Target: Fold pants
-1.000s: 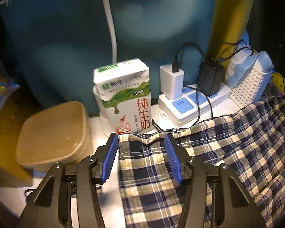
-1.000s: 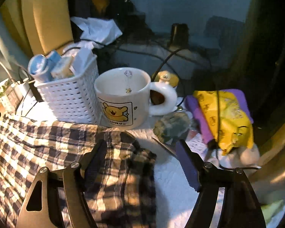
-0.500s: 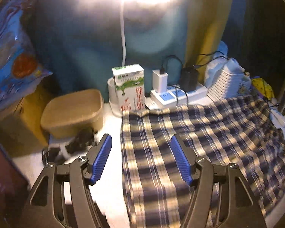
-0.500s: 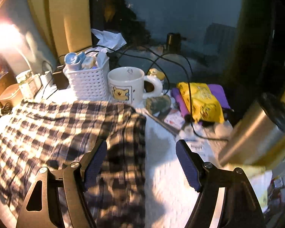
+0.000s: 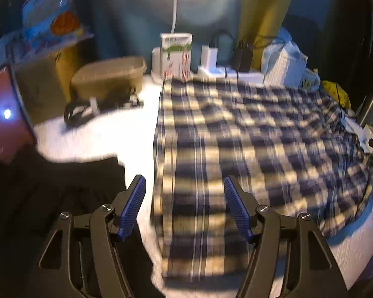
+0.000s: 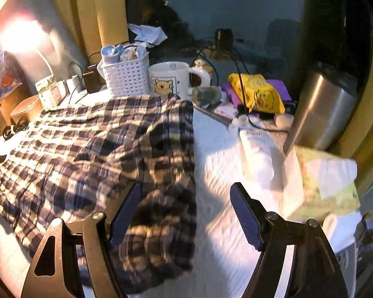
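Note:
The blue-and-cream plaid pants (image 5: 236,134) lie spread flat across the white table top (image 5: 107,134); they also show in the right wrist view (image 6: 99,149). My left gripper (image 5: 184,203) is open and empty, above the pants' near left edge. My right gripper (image 6: 184,213) is open and empty, above the pants' rumpled near right edge, which bunches up there.
At the back stand a milk carton (image 5: 176,54), a power strip with chargers (image 5: 226,69), a tan lidded box (image 5: 109,77) and a coiled cable (image 5: 79,109). On the right are a white basket (image 6: 125,74), a bear mug (image 6: 171,78), a yellow bag (image 6: 256,92), a steel flask (image 6: 323,106) and a tissue pack (image 6: 320,183).
Both grippers have pulled back toward the near edge of the table, open throughout. Far more of the spread pants is in view. The pants have not visibly moved.

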{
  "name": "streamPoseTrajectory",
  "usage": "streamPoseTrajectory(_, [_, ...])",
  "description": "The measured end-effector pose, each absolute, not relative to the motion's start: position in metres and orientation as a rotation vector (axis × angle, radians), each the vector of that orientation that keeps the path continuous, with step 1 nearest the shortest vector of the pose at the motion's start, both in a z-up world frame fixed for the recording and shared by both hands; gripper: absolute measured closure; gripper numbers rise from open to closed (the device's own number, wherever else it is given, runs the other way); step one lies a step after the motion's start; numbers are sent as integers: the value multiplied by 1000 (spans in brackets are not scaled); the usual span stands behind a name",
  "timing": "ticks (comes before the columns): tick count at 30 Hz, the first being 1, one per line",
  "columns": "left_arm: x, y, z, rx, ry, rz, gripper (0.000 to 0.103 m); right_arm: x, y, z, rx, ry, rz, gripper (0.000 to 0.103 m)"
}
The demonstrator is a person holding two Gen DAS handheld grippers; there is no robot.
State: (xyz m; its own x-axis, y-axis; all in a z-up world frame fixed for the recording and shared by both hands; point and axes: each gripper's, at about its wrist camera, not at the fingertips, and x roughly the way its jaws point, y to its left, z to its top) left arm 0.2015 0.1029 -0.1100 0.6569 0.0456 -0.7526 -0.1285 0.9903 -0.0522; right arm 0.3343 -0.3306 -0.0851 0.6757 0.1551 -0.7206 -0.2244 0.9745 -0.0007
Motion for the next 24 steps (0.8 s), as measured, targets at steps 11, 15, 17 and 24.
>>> streamPoseTrajectory(11, [173, 98, -136, -112, 918, 111, 38, 289, -323, -101, -153, 791, 265, 26])
streamPoseTrajectory(15, [171, 91, -141, -102, 908, 114, 38, 284, -322, -108, -133, 806, 246, 26])
streamPoseTrajectory(17, [172, 88, -142, -82, 908, 124, 38, 284, -322, -111, -128, 810, 234, 26])
streamPoseTrajectory(24, [174, 90, -142, -88, 914, 136, 38, 284, -324, -115, -43, 842, 249, 27])
